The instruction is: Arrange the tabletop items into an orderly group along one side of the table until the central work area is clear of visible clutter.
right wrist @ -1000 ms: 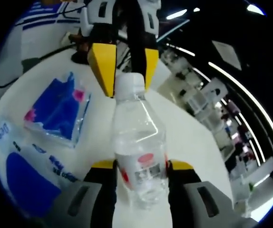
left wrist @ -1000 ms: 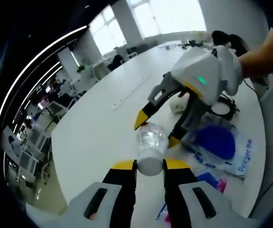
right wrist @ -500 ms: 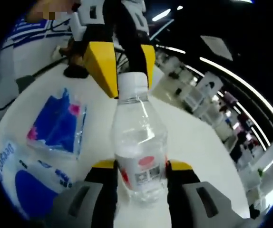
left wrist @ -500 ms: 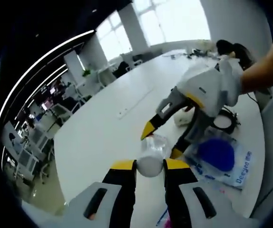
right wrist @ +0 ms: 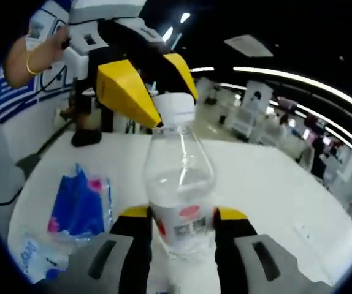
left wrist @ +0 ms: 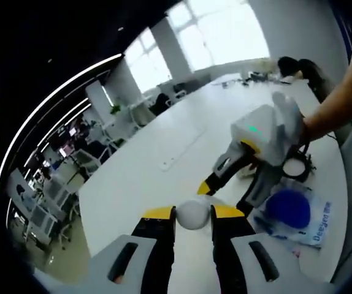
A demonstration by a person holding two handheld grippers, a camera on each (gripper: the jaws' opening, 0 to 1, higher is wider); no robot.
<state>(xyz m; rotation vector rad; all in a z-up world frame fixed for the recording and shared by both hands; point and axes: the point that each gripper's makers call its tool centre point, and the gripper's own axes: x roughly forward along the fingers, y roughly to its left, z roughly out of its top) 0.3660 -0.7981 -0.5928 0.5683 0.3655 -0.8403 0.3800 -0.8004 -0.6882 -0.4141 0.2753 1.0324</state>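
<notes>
A clear plastic water bottle with a red-and-white label is held in the air between both grippers. My right gripper is shut on the bottle's body at the label. My left gripper comes in from the top, its yellow jaws closed on the white cap. In the left gripper view the cap sits end-on between the jaws of the left gripper and hides the bottle body. The right gripper reaches in from the right, held by a gloved hand.
On the white table lie a blue-and-pink tissue packet and a white pouch with a blue round print. A black round item with a cable sits near the person's arm. Office desks and chairs stand beyond the far table edge.
Both grippers have swung upward with the bottle still held. In the left gripper view the bottle body has dropped behind its cap. More room and less table show in the right gripper view.
</notes>
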